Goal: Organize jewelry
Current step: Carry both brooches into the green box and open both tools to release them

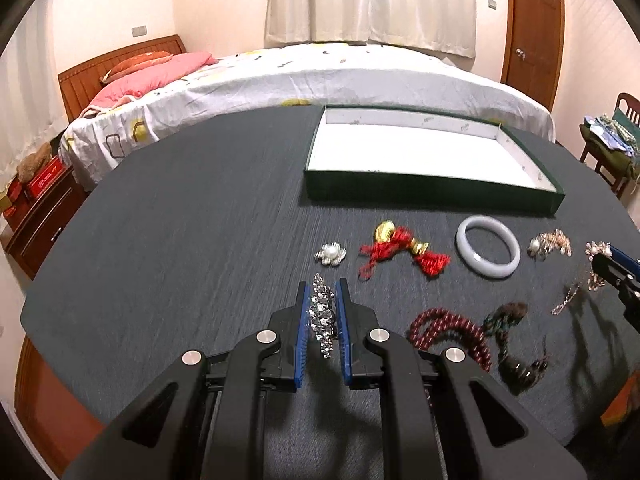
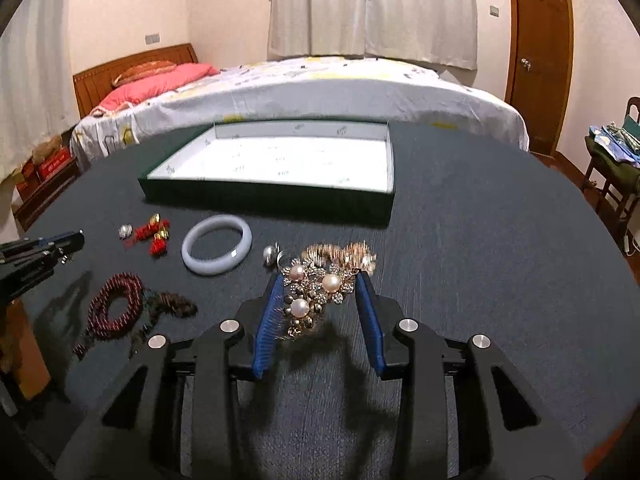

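My left gripper (image 1: 322, 286) is shut on a silver rhinestone brooch (image 1: 323, 314), held between its blue pads just above the dark table. My right gripper (image 2: 318, 280) is shut on a gold pearl brooch (image 2: 318, 290). The green box with a white inside (image 1: 424, 152) stands beyond, with nothing in it; it also shows in the right wrist view (image 2: 280, 164). On the table lie a white bangle (image 1: 488, 252), a red tassel charm (image 1: 400, 250), a small pearl brooch (image 1: 331, 253), a dark red bead string (image 1: 448, 330) and a gold pearl piece (image 1: 550, 243).
The round dark table (image 1: 180, 240) drops off at its edge all round. A bed stands behind it, a nightstand (image 1: 36, 216) at the left, a chair with cloths (image 1: 616, 144) at the right, a wooden door (image 1: 532, 28) behind.
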